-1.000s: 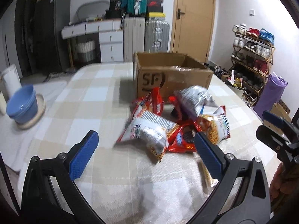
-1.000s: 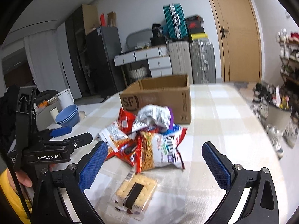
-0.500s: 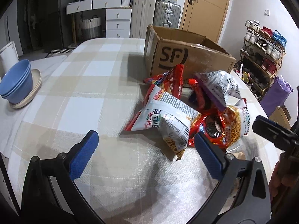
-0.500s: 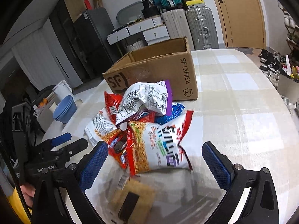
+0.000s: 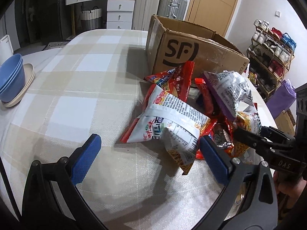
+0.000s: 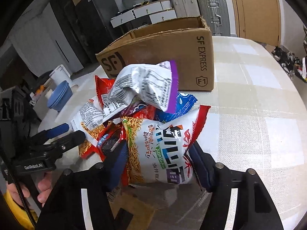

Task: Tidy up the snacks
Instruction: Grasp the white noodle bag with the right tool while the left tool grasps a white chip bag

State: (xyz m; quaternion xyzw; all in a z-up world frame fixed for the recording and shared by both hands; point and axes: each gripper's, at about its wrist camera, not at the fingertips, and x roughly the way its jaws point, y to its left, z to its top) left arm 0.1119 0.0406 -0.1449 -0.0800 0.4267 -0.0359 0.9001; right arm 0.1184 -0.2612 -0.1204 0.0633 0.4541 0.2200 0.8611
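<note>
Fingers of the right gripper (image 6: pixel 158 163) are being clamped around the noodle bag (image 6: pixel 165 149); left gripper (image 5: pixel 147 155) is being held spread.
The bag is best being lifted clear of the pile before being carried over the cardboard box (image 6: pixel 168 51) rim.

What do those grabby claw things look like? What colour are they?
Each gripper is a black plastic frame, forking into two arms with silver bolts and blue pads on the fingertips. The left gripper reads "GenRobot.AI" in white on its side in the right wrist view; the right gripper reads "DAS" in the left wrist view. The left hand is bare, beside a yellow sleeve.
</note>
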